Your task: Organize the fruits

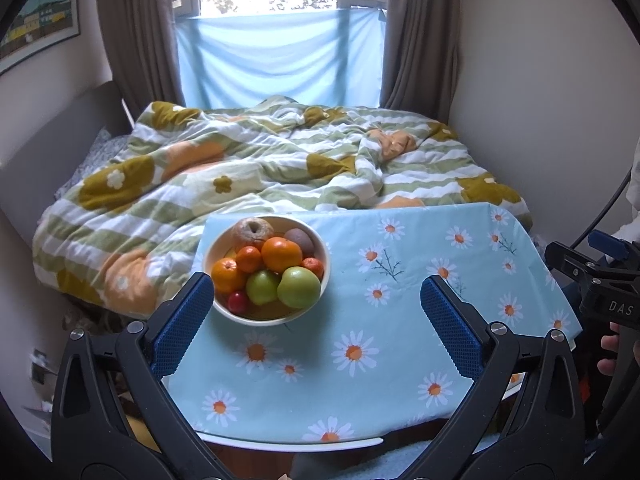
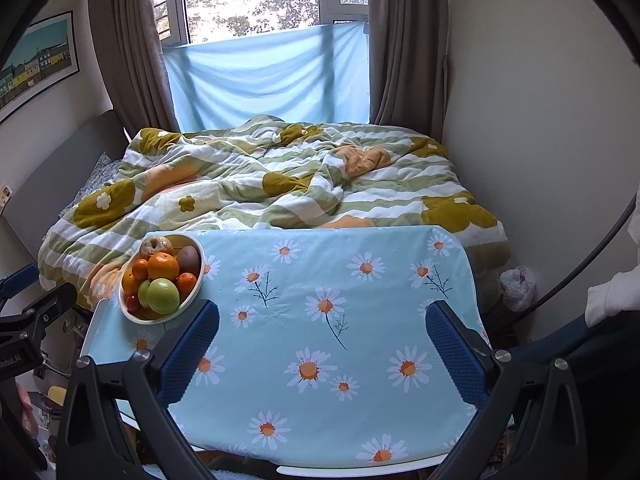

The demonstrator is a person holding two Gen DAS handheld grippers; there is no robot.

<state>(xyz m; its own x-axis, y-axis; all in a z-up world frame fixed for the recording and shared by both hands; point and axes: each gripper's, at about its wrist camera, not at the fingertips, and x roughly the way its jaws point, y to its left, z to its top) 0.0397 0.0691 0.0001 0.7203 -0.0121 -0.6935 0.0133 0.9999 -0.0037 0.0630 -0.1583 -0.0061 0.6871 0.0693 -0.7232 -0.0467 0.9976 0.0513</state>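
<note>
A cream bowl [image 1: 224,308] [image 2: 196,292] stands at the far left corner of a small table under a blue daisy cloth [image 1: 360,360] [image 2: 340,340]. In it lie several oranges [image 1: 281,254] [image 2: 163,265], two green apples [image 1: 299,286] [image 2: 163,295], a brown kiwi [image 1: 300,239] [image 2: 188,259], a pale brownish apple [image 1: 252,231] [image 2: 155,245] and a small red fruit [image 1: 237,302] [image 2: 132,303]. My left gripper [image 1: 316,292] is open just short of the bowl, which sits near its left finger. My right gripper [image 2: 322,318] is open over the cloth, right of the bowl, with nothing between its fingers.
Behind the table is a bed with a rumpled green, white and orange flowered duvet [image 1: 260,160] [image 2: 280,176]. Beyond it are brown curtains [image 1: 136,32] and a window half covered by blue fabric [image 2: 268,80]. Walls stand close on both sides. A white sleeve [image 2: 612,292] shows at right.
</note>
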